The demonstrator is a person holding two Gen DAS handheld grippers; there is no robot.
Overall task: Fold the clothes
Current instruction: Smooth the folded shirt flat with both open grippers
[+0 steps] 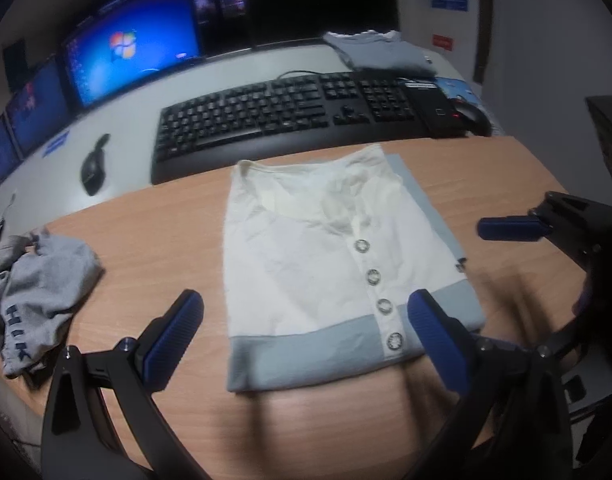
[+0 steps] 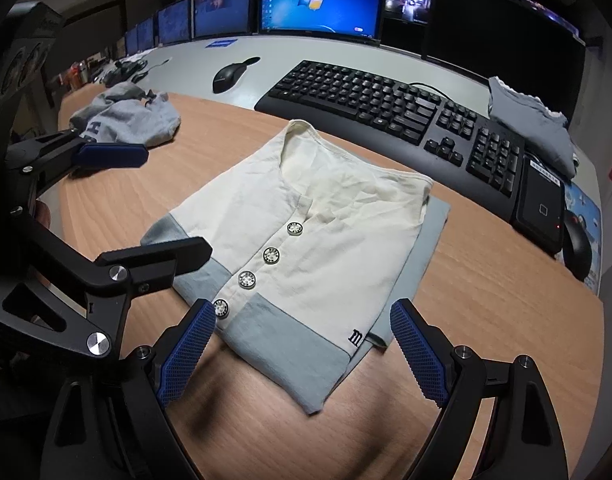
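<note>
Monitors [image 1: 133,48] line the far edge of the desk [image 1: 153,232] in the left wrist view, with a black keyboard [image 1: 281,120] in front of them. A cream shirt [image 1: 306,256] with a grey-blue hem band is seen lying folded near the desk's near edge, buttons up. The left gripper [image 1: 306,340] hangs over the hem, fingers [image 1: 173,340] spread wide and released, nothing between them. A crumpled grey garment [image 1: 37,280] is noted toward the left edge.

From the right wrist view, the same shirt [image 2: 306,232] is seen flat, collar toward the keyboard [image 2: 394,116]. The right gripper [image 2: 306,344] is held above the hem corner, fingers [image 2: 422,356] apart and empty. The left gripper [image 2: 177,220] is seen at the left, also open. A second folded piece [image 2: 530,128] rests behind the keyboard.

Risk, as judged: a shallow pinch may catch only the top layer, so the existing fold could be pulled apart; dragging could bunch the cloth.
</note>
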